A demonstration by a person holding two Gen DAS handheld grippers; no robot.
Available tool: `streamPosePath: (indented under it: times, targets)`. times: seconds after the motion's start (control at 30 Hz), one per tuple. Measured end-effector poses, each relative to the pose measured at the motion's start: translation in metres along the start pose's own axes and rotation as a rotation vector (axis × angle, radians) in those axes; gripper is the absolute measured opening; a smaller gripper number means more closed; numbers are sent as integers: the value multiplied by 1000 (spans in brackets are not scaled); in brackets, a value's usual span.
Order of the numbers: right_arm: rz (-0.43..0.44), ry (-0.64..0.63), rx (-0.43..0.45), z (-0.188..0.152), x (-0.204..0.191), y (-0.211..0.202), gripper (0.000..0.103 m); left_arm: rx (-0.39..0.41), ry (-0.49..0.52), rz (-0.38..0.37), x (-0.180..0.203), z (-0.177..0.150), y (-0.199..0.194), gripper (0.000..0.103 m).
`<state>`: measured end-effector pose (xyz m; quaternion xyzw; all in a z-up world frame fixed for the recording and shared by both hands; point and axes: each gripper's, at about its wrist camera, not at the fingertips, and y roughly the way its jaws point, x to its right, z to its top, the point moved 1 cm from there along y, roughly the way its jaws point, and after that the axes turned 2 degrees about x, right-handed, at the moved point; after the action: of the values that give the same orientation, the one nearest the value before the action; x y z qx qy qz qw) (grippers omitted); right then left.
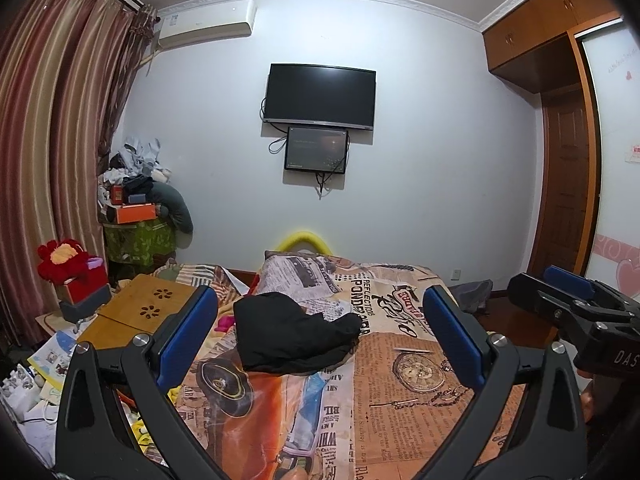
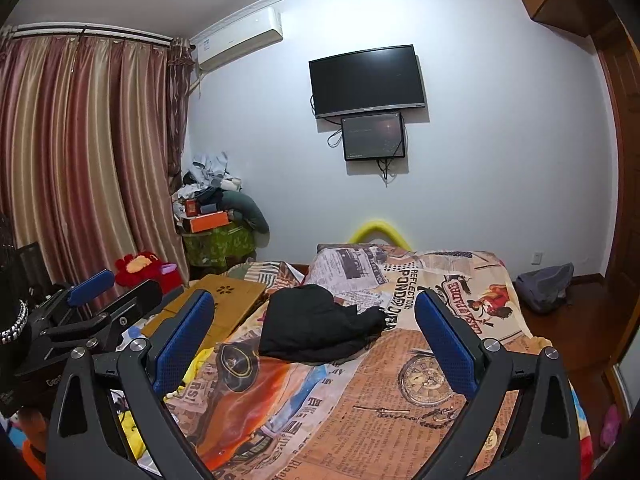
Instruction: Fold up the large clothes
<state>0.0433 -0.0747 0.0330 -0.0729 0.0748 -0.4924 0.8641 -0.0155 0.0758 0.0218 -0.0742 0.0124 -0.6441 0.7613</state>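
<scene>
Black garment [image 1: 294, 334], newspaper-print orange bedspread [image 1: 400, 400], striped pink-gold curtains [image 1: 48, 140], blue-padded jaws

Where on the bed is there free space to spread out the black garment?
The bedspread lies bare between the black garment and both open grippers, left gripper, right gripper, and rightward to its edge. Crowded: the wooden tray and clutter on the left.

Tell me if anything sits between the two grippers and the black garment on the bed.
Nothing visible does. Only bare bedspread lies between the open left gripper, the open right gripper and the black garment.
</scene>
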Motion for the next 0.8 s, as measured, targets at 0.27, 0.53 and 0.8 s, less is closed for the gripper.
streamPosePath:
  times: [0.27, 0.53, 0.8]
  targets:
    - [-5, 4, 0, 3, 1, 1, 100, -1, 2, 1, 2, 0, -1, 103]
    - [-11, 13, -1, 3, 0, 1, 100, -4, 2, -8, 4, 1, 0, 103]
    - [-11, 18, -4, 2, -2, 3, 100, -8, 1, -6, -1, 0, 1, 103]
